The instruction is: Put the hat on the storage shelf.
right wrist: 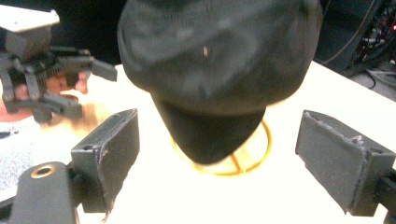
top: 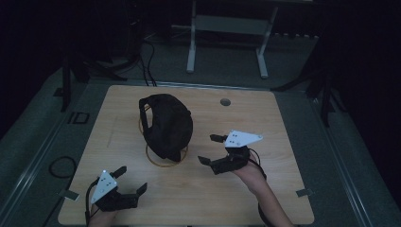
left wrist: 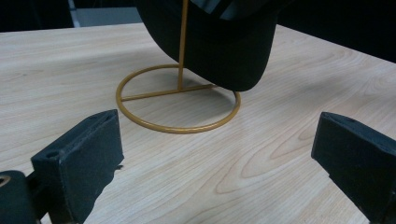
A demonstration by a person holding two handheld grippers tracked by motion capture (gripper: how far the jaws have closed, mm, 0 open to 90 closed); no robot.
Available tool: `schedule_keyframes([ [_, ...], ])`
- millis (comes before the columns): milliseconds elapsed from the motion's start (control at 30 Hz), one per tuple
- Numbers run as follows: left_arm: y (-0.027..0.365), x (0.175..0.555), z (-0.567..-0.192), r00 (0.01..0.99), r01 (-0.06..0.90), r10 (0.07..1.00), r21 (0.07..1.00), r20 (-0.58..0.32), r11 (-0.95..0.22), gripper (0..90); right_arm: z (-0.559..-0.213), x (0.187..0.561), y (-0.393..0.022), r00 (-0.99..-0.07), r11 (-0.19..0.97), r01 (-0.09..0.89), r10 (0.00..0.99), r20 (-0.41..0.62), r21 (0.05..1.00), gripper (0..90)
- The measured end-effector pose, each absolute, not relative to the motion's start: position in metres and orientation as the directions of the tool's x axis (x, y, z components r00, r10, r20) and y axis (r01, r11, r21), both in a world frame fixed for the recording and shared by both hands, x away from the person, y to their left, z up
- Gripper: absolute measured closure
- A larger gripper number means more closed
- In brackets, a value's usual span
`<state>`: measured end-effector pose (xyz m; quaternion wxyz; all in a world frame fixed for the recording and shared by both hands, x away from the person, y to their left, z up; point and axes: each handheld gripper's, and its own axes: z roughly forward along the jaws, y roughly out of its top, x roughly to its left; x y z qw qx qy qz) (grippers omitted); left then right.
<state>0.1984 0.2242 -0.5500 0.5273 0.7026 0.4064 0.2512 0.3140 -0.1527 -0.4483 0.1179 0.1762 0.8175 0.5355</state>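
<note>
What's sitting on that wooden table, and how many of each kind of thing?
Black caps: 1
Gold wire stands: 1
Hand-held tongs: 2, the left and the right, both open
Total: 4

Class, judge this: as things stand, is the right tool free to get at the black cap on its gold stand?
Probably yes. The right tool is open and faces the black cap on the gold stand, with bare table between them.
</note>
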Motion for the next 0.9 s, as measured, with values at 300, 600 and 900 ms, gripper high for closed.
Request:
schedule_keyframes([
  [300,0.223,0.199,-0.55,0.544,0.311,0.836,0.943,-0.075,-0.118,2.4,-0.479,0.308,-0.166,-0.91,0.406,0.189,0.415,0.004,0.894,13.4],
  [600,0.222,0.199,-0.551,0.55,0.312,0.832,0.942,-0.073,-0.123,2.4,-0.499,0.301,-0.183,-0.906,0.419,0.197,0.424,0.001,0.886,13.6],
  [900,0.222,0.199,-0.551,0.547,0.317,0.834,0.94,-0.071,-0.128,2.4,-0.514,0.296,-0.203,-0.887,0.445,0.212,0.461,-0.02,0.87,13.8],
])
